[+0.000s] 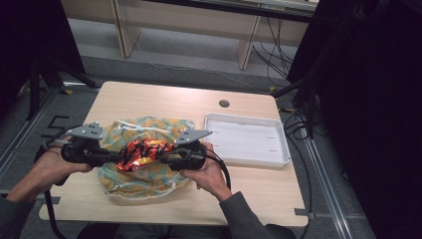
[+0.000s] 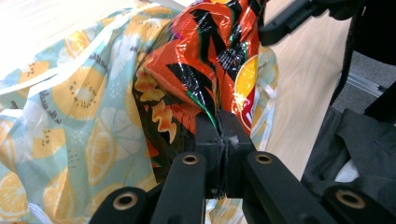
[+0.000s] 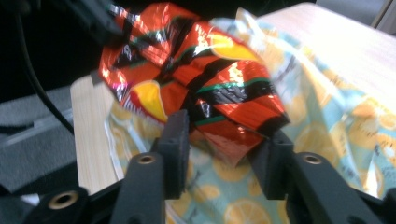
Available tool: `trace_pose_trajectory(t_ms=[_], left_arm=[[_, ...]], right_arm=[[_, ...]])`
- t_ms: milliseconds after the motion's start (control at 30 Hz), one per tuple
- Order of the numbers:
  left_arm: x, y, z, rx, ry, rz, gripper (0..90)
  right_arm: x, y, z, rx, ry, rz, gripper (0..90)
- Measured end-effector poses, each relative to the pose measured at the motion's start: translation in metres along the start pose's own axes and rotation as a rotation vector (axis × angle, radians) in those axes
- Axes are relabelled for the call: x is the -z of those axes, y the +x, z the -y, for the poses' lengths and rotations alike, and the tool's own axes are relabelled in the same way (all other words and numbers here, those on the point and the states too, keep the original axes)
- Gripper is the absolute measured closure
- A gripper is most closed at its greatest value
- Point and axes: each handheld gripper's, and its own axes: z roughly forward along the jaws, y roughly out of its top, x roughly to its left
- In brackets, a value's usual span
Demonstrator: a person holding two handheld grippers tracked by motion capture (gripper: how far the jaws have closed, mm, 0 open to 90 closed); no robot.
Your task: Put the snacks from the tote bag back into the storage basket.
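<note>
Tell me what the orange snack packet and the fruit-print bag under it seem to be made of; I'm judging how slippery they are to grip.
The orange snack packet looks like glossy metallised plastic film: bright glints and sharp crinkles. The fruit-print bag looks like thin, softer plastic or coated fabric with a duller sheen and loose folds; which of the two I cannot tell.

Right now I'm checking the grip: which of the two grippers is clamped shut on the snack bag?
The left gripper: its jaws pinch the orange snack bag's edge, while the right gripper's jaws stand apart around the bag's other end.
</note>
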Motion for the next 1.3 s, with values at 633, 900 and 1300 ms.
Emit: trace_pose_trajectory(t_ms=[633, 900, 1300], left_arm=[[-0.001, 0.004, -0.003, 0.026, -0.023, -0.02, 76.6], [0.007, -0.001, 0.013, 0.024, 0.004, -0.129, 40.1], [-0.014, 0.006, 0.06, 0.126, 0.032, -0.207, 23.5]], right_arm=[[-0.005, -0.013, -0.003, 0.013, -0.03, -0.016, 89.9], [-0.003, -0.019, -0.009, -0.022, -0.028, -0.018, 90.0], [0.001, -0.02, -0.03, -0.023, -0.075, -0.07, 90.0]])
